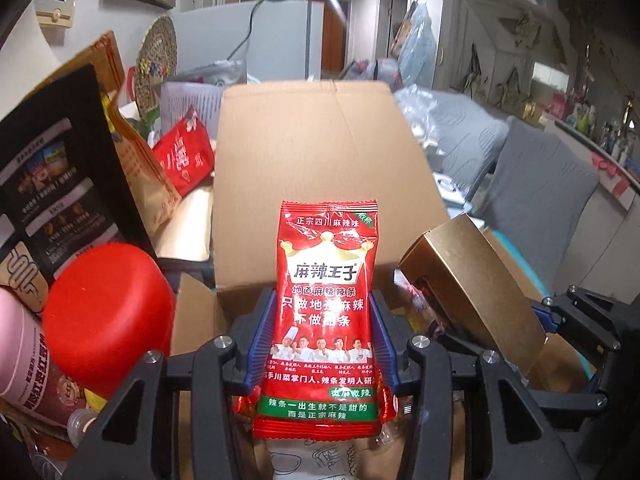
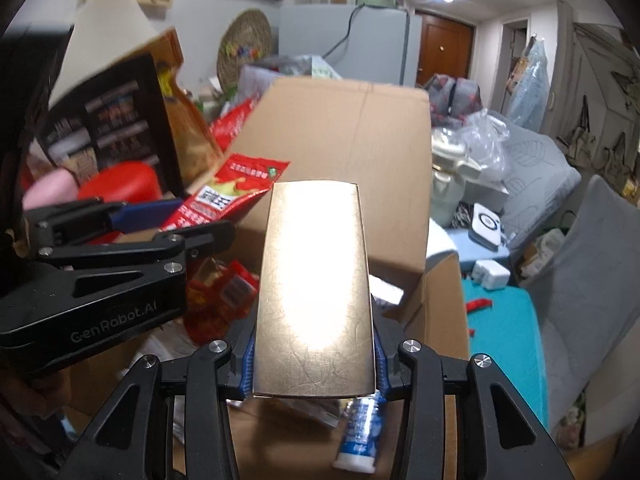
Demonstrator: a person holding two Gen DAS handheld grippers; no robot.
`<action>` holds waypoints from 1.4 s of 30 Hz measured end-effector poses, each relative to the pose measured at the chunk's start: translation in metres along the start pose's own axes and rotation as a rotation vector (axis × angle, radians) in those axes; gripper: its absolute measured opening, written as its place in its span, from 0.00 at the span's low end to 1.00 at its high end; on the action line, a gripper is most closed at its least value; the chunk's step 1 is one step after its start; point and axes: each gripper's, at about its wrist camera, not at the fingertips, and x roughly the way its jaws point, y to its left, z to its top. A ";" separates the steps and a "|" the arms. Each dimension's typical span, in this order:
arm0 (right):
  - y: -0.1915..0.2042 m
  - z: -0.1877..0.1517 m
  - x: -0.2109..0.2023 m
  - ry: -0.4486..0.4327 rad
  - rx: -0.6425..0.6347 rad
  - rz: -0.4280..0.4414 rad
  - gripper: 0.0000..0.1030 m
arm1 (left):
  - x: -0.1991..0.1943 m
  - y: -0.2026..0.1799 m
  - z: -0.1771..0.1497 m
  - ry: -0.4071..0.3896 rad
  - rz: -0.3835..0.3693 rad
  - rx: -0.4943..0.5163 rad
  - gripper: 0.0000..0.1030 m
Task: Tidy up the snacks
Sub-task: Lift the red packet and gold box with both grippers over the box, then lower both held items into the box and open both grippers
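My left gripper [image 1: 322, 316] is shut on a red spicy-strip snack packet [image 1: 326, 300], held upright between its blue pads over an open cardboard box [image 1: 320, 152]. In the right wrist view the same packet [image 2: 228, 196] shows at the left, with the left gripper [image 2: 168, 216] holding it. My right gripper [image 2: 314, 344] is shut on a shiny gold box [image 2: 314, 284], which also appears at the right of the left wrist view as the gold box [image 1: 476, 280]. Both grippers hang side by side above the cardboard box [image 2: 352, 140], whose inside holds red wrappers and a blue-and-white tube [image 2: 358, 436].
A red round lid [image 1: 108, 312], a pink can [image 1: 24, 348], a black snack bag [image 1: 60, 184] and a red pouch [image 1: 186, 156] crowd the left. Grey cushioned chairs [image 2: 580, 280] and a teal surface [image 2: 504, 340] lie to the right. A fridge [image 2: 344, 44] stands behind.
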 end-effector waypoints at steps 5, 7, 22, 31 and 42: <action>-0.004 -0.005 0.014 0.050 0.005 -0.028 0.42 | 0.011 -0.005 -0.005 0.045 0.019 0.016 0.44; -0.004 -0.006 0.017 0.070 0.001 -0.038 0.42 | 0.017 -0.005 -0.006 0.072 0.026 0.015 0.44; -0.004 -0.013 0.025 0.131 0.004 -0.077 0.56 | 0.039 -0.007 -0.012 0.201 0.062 0.022 0.47; -0.007 -0.008 -0.004 0.097 0.001 -0.134 0.62 | 0.011 -0.012 -0.009 0.168 0.092 0.028 0.54; 0.003 0.001 -0.076 -0.023 -0.001 -0.154 0.63 | -0.076 -0.019 0.006 0.021 0.092 0.033 0.54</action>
